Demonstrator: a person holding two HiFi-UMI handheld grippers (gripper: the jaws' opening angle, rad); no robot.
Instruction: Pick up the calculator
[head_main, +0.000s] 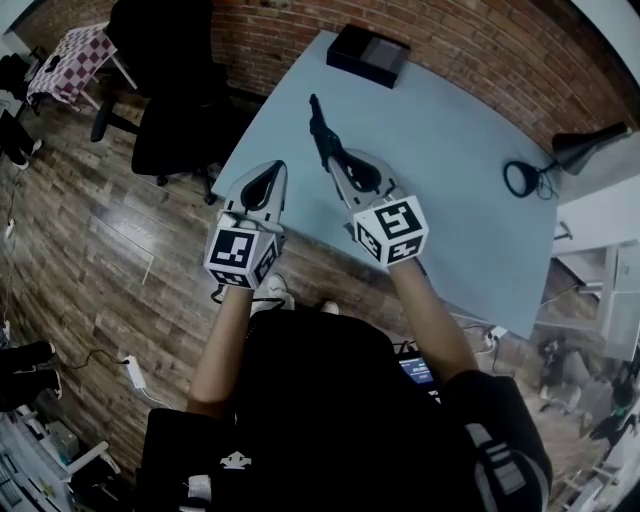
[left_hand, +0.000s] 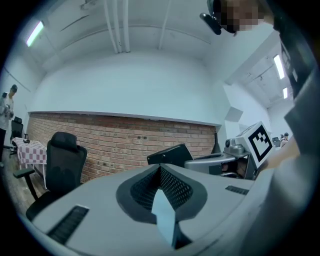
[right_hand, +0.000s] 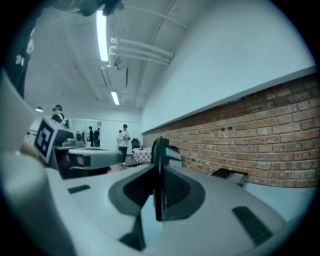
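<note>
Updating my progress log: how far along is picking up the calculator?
Done: the calculator is clamped edge-on in the right gripper and looks lifted clear of the blue table. In hand: holding it up there. Remaining: nothing obvious; the left gripper is shut and empty.

My grey left gripper (head_main: 272, 172) and right gripper (right_hand: 159, 197) bear black-and-white marker cubes (head_main: 240, 255); the calculator (head_main: 318, 122) is black, the table (head_main: 460, 190) pale blue, the far wall (head_main: 470, 40) red brick.

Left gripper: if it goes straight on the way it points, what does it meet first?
Probably the calculator held in the right gripper, which crosses just ahead; depth is unclear. If it clears that, the brick wall.
</note>
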